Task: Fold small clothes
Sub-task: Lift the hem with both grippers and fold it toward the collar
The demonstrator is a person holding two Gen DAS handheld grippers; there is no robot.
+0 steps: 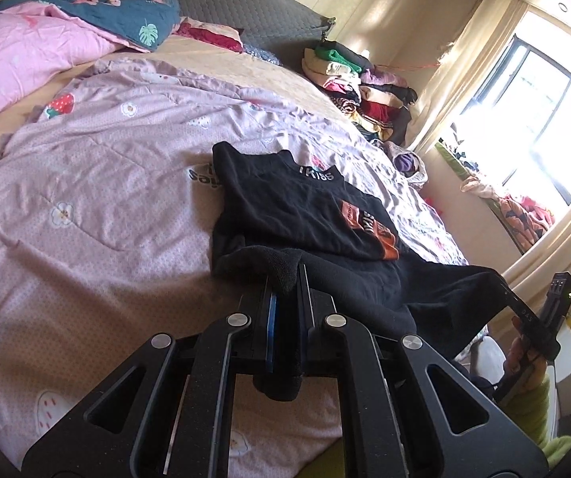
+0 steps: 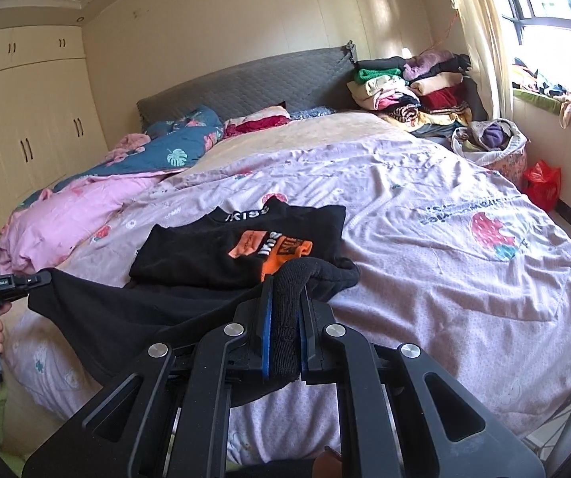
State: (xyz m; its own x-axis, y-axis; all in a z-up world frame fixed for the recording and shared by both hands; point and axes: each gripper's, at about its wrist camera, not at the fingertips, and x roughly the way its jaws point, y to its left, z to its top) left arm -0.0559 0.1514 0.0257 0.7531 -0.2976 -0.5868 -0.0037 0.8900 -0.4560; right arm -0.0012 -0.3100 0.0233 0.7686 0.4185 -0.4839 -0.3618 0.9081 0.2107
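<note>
A small black shirt [image 1: 305, 207] with an orange print and white collar lettering lies on the lilac quilt [image 1: 106, 207]; it also shows in the right wrist view [image 2: 221, 255]. Its sides are folded in. My left gripper [image 1: 285, 275] is shut on the left corner of the shirt's lower hem. My right gripper [image 2: 285, 279] is shut on the right corner of that hem. The hem hangs stretched between them, lifted above the bed near its front edge. The right gripper shows at the far right of the left wrist view [image 1: 524, 306], the left gripper at the far left of the right wrist view [image 2: 26, 279].
A pile of folded clothes [image 2: 413, 87] sits at the bed's far right corner beside the grey headboard [image 2: 245, 83]. Pink and blue duvets [image 2: 98, 191] are bunched at the far left. A laundry basket [image 2: 492, 139] and a red bag [image 2: 542, 183] stand by the window.
</note>
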